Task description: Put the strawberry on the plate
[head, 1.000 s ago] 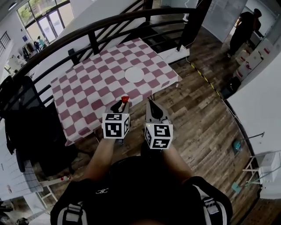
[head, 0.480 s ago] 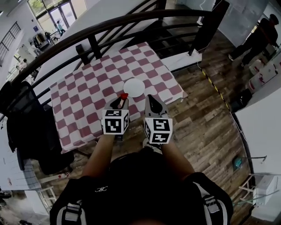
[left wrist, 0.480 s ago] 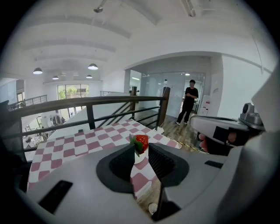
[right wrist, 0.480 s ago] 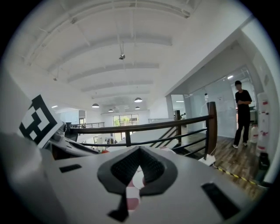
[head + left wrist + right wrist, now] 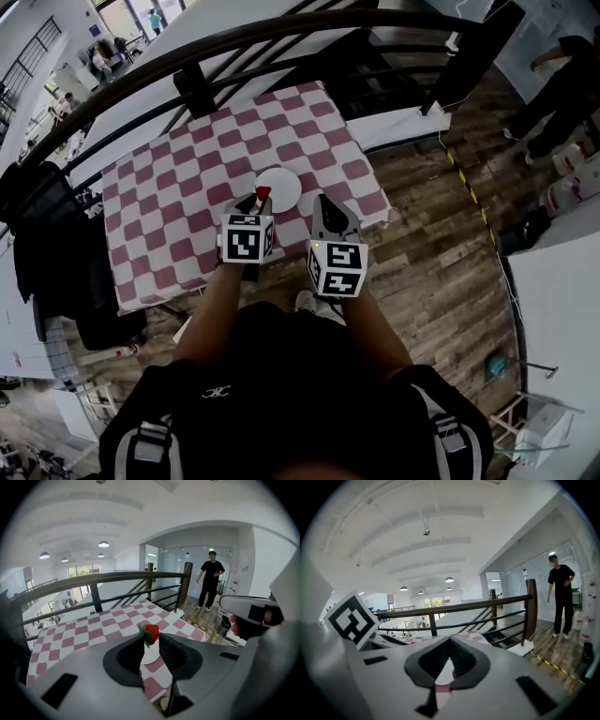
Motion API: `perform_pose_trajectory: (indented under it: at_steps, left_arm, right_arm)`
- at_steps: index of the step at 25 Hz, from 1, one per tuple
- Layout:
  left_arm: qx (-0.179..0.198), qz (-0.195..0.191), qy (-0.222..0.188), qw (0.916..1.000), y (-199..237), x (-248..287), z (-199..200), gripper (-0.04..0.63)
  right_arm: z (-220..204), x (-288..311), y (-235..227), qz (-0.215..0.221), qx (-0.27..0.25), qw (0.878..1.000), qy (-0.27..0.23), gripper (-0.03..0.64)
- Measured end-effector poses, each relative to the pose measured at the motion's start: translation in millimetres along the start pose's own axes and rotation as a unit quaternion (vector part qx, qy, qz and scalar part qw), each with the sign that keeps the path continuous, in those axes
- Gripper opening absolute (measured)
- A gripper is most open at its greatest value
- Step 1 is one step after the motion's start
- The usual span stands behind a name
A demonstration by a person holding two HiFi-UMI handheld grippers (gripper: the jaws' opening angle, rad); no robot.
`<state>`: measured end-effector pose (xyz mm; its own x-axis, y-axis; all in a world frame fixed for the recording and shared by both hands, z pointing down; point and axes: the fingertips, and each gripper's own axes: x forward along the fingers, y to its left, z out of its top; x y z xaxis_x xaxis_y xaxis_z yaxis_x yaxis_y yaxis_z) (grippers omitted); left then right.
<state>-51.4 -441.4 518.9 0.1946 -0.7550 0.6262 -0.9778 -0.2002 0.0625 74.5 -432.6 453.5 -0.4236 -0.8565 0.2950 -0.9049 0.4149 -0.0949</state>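
A red strawberry (image 5: pixel 151 633) with green leaves sits pinched at the tips of my left gripper (image 5: pixel 150 638), which is shut on it. In the head view the strawberry (image 5: pixel 263 193) hangs over the near edge of the white plate (image 5: pixel 284 186), which lies on the red-and-white checked table (image 5: pixel 187 202). The left gripper (image 5: pixel 260 199) reaches over the table's front part. My right gripper (image 5: pixel 322 201) is held beside it to the right, just right of the plate. Its jaw tips meet with nothing between them (image 5: pixel 449 641).
A dark curved railing (image 5: pixel 281 42) runs behind the table, with stairs beyond it. A black chair with clothes (image 5: pixel 52 253) stands at the table's left. A person (image 5: pixel 209 583) stands on the wooden floor to the right. White containers (image 5: pixel 577 178) line the right wall.
The table and plate have come nearer in the head view. My left gripper, still holding the strawberry, now reaches the plate's near edge. The right gripper has kept its place beside it.
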Motion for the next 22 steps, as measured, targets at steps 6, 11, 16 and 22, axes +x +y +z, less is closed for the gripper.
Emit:
perform_pose_trajectory:
  at_steps: [6, 11, 16, 22]
  left_arm:
    - [-0.016, -0.008, 0.058, 0.9982, 5, 57, -23, 0.097]
    - [-0.019, -0.020, 0.096, 0.9950, 16, 110, -44, 0.097]
    - [-0.011, -0.028, 0.128, 0.9914, 28, 154, -67, 0.097]
    - [0.019, -0.025, 0.154, 0.9876, 29, 173, -81, 0.098]
  right_arm:
    - [-21, 30, -14, 0.009, 0.006, 0.999, 0.039, 0.006]
    - [-39, 59, -27, 0.002, 0.003, 0.997, 0.073, 0.006]
    - [-66, 77, -32, -0.002, -0.013, 0.993, 0.114, 0.006]
    - [-91, 85, -31, -0.005, -0.025, 0.989, 0.145, 0.005]
